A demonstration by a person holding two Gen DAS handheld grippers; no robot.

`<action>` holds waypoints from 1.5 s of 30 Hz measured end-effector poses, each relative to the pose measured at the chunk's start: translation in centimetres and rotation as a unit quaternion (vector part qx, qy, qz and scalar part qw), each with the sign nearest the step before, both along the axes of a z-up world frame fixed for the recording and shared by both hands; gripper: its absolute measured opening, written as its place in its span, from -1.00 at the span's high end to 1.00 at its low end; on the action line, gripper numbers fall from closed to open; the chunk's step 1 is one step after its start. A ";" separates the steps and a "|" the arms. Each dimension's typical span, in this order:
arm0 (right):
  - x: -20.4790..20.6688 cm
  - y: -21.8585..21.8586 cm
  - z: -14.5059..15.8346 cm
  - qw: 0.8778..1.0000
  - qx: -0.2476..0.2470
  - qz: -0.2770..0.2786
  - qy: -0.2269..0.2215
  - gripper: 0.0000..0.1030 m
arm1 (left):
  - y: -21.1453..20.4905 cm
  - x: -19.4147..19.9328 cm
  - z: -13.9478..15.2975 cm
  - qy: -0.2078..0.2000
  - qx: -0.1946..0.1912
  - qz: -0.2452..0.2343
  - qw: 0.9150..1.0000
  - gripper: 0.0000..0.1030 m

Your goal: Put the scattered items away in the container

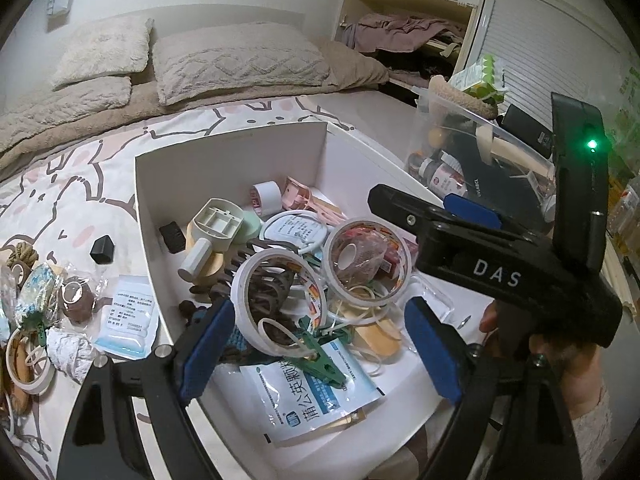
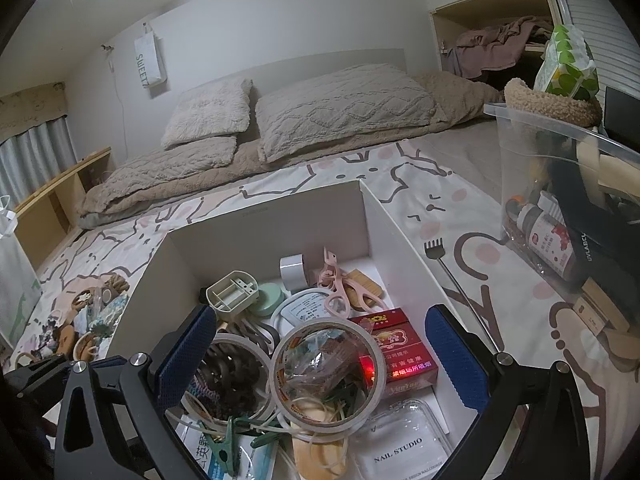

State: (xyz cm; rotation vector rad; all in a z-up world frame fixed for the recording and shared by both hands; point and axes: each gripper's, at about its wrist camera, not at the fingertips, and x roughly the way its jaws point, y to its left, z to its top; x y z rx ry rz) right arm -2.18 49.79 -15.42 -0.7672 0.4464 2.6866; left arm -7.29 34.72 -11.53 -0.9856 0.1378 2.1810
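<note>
The white box (image 1: 230,168) sits on the bed (image 1: 72,184), already crowded with tape rolls (image 1: 366,258), a green clip (image 1: 320,354), a red carton (image 2: 396,346) and a printed sachet (image 1: 308,396). The left gripper (image 1: 320,344) hangs over the box with its jaws spread wide, nothing pressed between the blue pads. The right gripper (image 2: 324,360) hovers over the same box, also released and empty. More small items (image 1: 44,308) lie scattered on the bedspread left of the box, among them a black cap (image 1: 102,249) and a flat packet (image 1: 128,314).
</note>
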 end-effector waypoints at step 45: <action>0.3 -4.0 1.9 0.999 0.045 0.006 0.004 -1.00 | -9.0 0.2 4.8 0.056 0.045 0.073 0.995 -1.00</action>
